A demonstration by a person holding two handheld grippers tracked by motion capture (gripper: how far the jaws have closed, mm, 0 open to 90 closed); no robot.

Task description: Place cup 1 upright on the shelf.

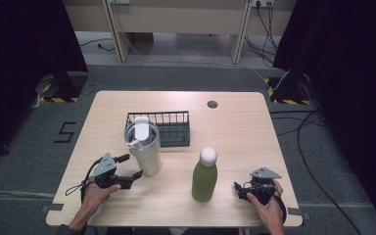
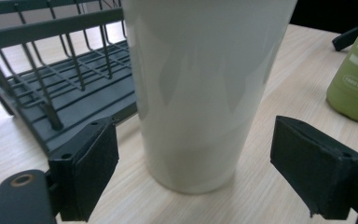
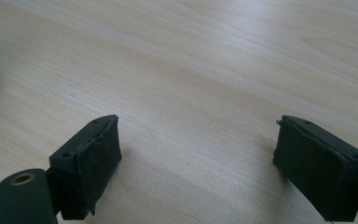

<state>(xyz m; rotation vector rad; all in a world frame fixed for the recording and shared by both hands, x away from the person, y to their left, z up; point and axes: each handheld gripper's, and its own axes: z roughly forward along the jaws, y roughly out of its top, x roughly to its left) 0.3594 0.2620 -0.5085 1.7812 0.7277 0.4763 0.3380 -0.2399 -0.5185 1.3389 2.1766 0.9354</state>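
— From above, what's near your left gripper (image 1: pixel 127 166)?

— A smooth cream tumbler (image 1: pixel 144 147), tapered, upright on the pale wooden table (image 1: pixel 235 127), just before the wire rack (image 1: pixel 169 128). My jaws gape wide either side of its base, gripping nothing.

— And your left gripper view?

— Glossy cup wall, jaw pads clear of it; green bottle (image 2: pixel 356 79) lettering at the right edge.

— Your right gripper (image 3: pixel 198 158)?

— Spread wide, empty, over bare woodgrain.

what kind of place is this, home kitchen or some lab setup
Most likely a lab or recording setup, not a kitchen: a bare wooden table on grey carpet, black curtains on both sides, and loose cables across the floor.
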